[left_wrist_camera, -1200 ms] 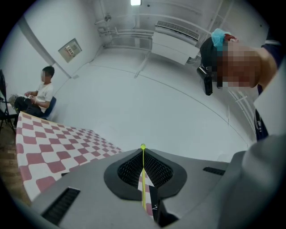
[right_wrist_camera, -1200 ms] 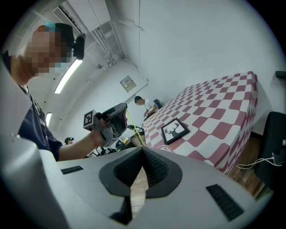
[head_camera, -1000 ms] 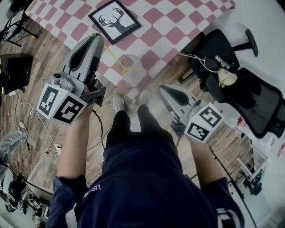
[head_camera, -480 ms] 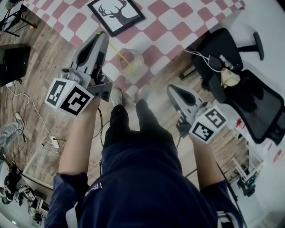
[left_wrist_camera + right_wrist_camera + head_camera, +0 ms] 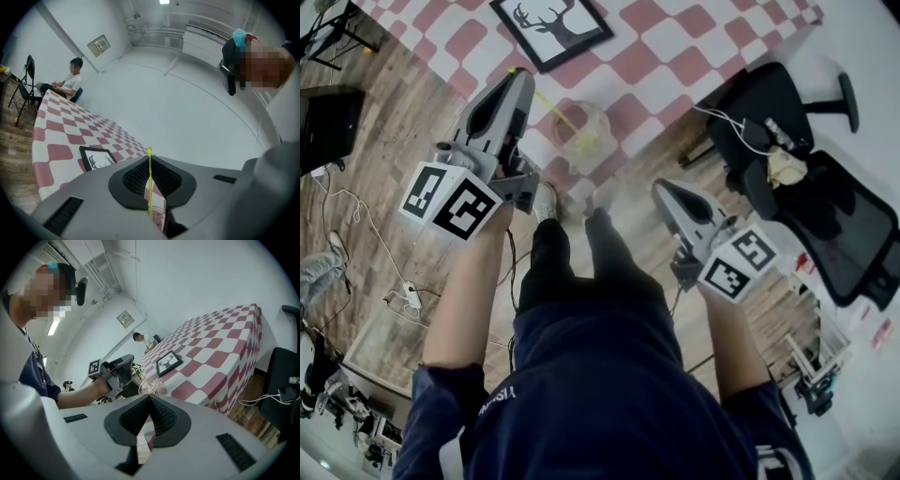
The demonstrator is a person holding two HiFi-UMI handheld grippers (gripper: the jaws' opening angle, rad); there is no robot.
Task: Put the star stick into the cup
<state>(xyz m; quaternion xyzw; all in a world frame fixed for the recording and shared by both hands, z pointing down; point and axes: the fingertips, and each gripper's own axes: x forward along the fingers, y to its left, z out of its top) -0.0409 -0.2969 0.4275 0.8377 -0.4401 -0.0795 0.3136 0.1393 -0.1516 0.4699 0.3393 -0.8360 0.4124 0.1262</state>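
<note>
Gripping the star stick (image 5: 150,183) in the left tongs (image 5: 522,77), clamped tight on the thin yellow-green shaft close to its upper end. Slanting from those tips down into the clear cup (image 5: 579,127) near the edge of the checked worktop (image 5: 675,47), star end inside the rim. Holding the right tongs (image 5: 149,397) pressed together on nothing, off the worktop edge, apart from stick and cup. Beyond the cup, a framed deer picture (image 5: 551,23).
</note>
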